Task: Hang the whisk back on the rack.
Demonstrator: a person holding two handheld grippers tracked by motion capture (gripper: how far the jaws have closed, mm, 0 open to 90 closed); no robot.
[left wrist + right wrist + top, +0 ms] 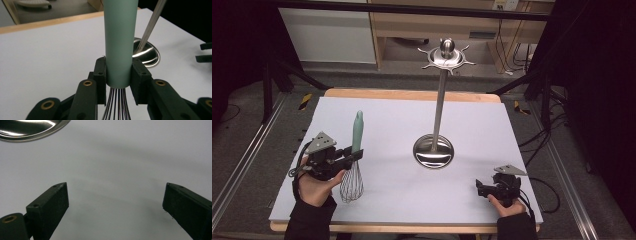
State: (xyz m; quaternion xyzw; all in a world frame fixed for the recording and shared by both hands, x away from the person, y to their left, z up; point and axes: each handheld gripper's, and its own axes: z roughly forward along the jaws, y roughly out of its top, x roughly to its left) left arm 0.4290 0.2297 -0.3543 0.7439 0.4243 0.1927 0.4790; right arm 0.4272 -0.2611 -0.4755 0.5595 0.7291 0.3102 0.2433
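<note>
Nearest, left gripper [353,156] clenched on the whisk [353,165] at the base of its pale green handle, just above the wires, handle upright over the table's [387,200] left side; right gripper [482,189] released, jaws wide over bare white surface at the near right. Probably light and stiff along the handle, springy and easily bent in the wire cage, smooth enough to slip, so best held on the handle. Farther off, steel utensil stand [434,150] at mid-table, its hooked crown overhead.
</note>
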